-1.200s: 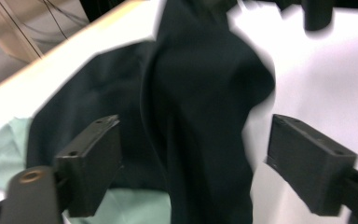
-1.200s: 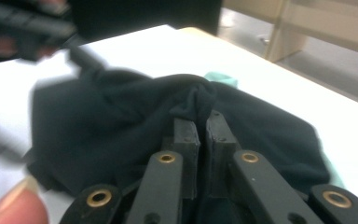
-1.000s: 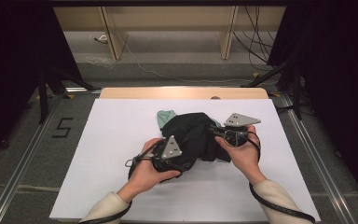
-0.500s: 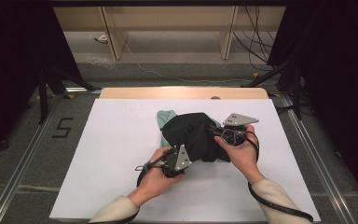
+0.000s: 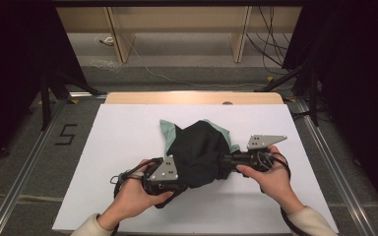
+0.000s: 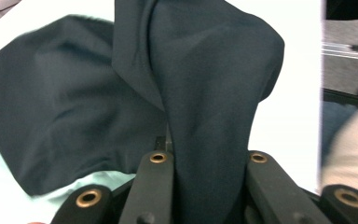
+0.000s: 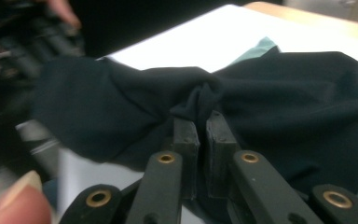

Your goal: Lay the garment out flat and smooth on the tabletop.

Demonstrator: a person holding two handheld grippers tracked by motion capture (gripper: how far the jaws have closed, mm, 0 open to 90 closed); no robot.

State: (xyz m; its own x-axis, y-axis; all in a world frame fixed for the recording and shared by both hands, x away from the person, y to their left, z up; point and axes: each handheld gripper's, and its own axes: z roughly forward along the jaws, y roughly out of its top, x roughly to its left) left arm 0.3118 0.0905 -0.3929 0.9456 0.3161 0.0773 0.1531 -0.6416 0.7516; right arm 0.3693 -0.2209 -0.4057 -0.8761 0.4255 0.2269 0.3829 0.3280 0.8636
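A black garment with a pale green layer under it lies bunched on the white table cover. My left gripper sits at the garment's near left edge. Its jaws have just been closing, and a thick fold of black cloth stands between them, pinched. My right gripper reaches in from the right. Its pads are shut on a gathered pinch of the same black cloth.
The table's wooden far edge runs behind the white cover. Wooden shelf uprights and cables stand on the floor beyond. A "5" mark is on the floor at the left. Bare white cover lies left of the garment.
The left gripper has drawn back toward the person and closed on a fold of the black cloth. The right gripper has also shifted nearer, still holding its pinch. The garment is pulled along.
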